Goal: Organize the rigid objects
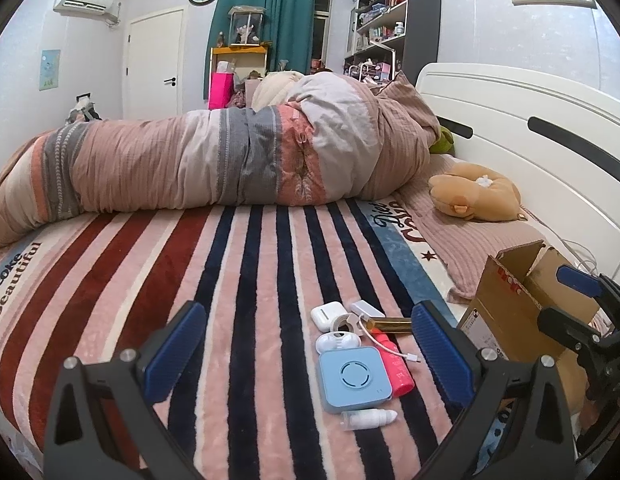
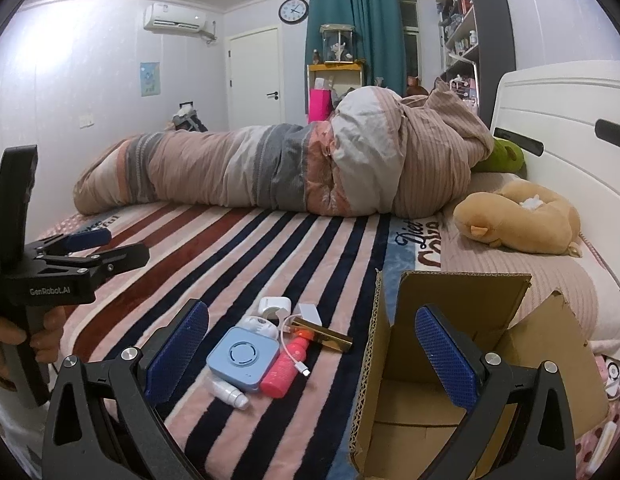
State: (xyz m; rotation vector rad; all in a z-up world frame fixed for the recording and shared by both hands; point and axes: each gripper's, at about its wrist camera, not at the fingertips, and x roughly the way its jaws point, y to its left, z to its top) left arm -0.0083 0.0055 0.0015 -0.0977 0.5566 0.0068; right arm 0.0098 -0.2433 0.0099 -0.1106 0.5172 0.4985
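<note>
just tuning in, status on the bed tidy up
Left gripper open, empty. Right gripper open, empty, at the cardboard box. Blue speaker, pink bottle and small items on the blanket. Nothing blocking.

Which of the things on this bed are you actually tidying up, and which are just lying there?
For the job:
blue square device
pink bottle
small dropper bottle
white earbud case
gold tube
cardboard box

Just lying about:
rolled duvet
tan plush toy
</note>
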